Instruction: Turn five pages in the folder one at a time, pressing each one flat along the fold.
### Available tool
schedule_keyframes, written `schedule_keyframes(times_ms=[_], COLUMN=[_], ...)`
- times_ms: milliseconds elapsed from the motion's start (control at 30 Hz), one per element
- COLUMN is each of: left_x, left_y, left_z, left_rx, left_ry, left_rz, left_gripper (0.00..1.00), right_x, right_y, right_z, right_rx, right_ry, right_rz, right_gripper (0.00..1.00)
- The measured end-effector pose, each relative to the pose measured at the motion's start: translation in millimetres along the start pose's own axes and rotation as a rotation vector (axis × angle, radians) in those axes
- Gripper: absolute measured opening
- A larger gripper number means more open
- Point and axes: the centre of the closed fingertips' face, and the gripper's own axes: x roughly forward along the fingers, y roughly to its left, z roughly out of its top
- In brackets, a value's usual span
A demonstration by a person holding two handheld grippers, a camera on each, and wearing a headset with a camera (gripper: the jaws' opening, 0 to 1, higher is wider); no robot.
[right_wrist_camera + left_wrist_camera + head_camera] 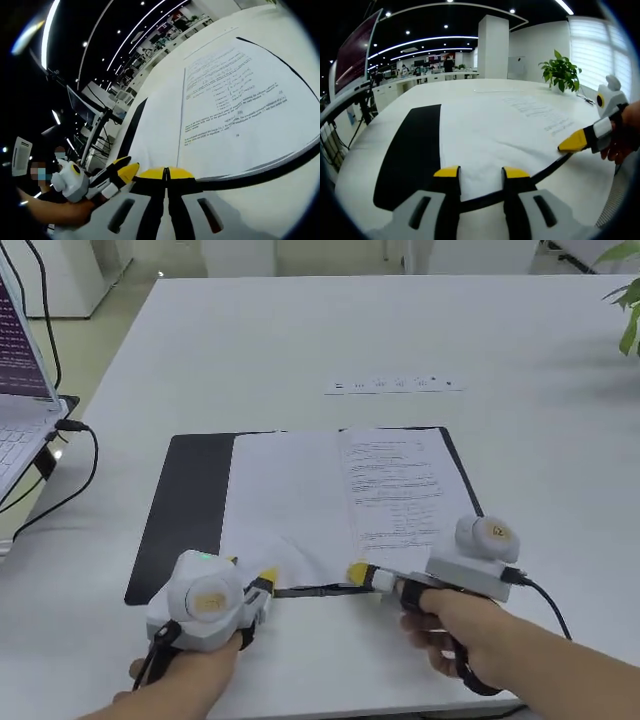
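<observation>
Folder (pixel 190 510) lies open on the white table (pixel 300 330), near the person. At its near edge the left tongs (pixel 268 585) are spread, tips below the blank left page (pixel 285 500). Just beside them the right tongs (pixel 357 573) are pressed together at the foot of the fold; whether they nip any paper cannot be told. The printed right page (pixel 400 490) lies flat beyond. Farther off is a strip of small labels (pixel 395 385), with a laptop (pixel 15 410) far left and a plant (pixel 628 310) far right.

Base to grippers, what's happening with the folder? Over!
Left hand-held gripper open at the near edge. Right hand-held gripper shut beside it. Folder lies open, printed page on the right. Laptop off to the side.
</observation>
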Motion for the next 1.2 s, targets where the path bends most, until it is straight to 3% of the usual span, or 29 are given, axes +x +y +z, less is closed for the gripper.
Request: schedule_keyframes(times_ms=[233, 400, 500, 667, 767, 833, 933, 1033, 1200], left_x=[-0.4, 0.3, 1.2, 1.4, 2.9, 1.7, -1.7, -7.6, -29.5], left_y=[-0.4, -0.2, 0.6, 3.6, 4.1, -0.7, -3.1, -10.2, -27.2], left_z=[0.3, 0.9, 1.6, 3.6, 4.6, 6.4, 10.9, 25.8, 48.5], left_rx=[0.003, 0.005, -0.005, -0.082, -0.100, -0.166, -0.201, -0.187, -0.174], left_ry=[0.016, 0.041, 0.074, 0.135, 0.175, 0.208, 0.250, 0.199, 0.153], left_rz=[0.000, -0.001, -0.003, -0.005, -0.021, -0.044, -0.050, -0.073, -0.123], left_gripper=[0.32, 0.32, 0.32, 0.29, 0.29, 0.31, 0.35, 0.35, 0.32], right_x=[-13.8, -28.6, -37.4, -58.3, -68.8, -75.8, -85.5, -93.4, -108.8], right_y=[1.9, 18.2, 27.3, 41.2, 46.2, 47.5, 49.5, 47.0, 37.8], right_z=[-13.8, -7.7, 0.5, 28.6, 40.4, 48.3, 57.2, 63.1, 75.0], right_rx=[0.006, 0.005, -0.008, -0.012, -0.032, -0.051, -0.085, -0.113, -0.154], right_ry=[0.031, -0.003, -0.030, -0.136, -0.179, -0.209, -0.240, -0.253, -0.280], right_rz=[0.000, 0.026, 0.036, 0.023, 0.011, -0.009, -0.034, -0.067, -0.143], right_gripper=[0.00, 0.00, 0.00, 0.00, 0.00, 0.00, 0.00, 0.00, 0.00])
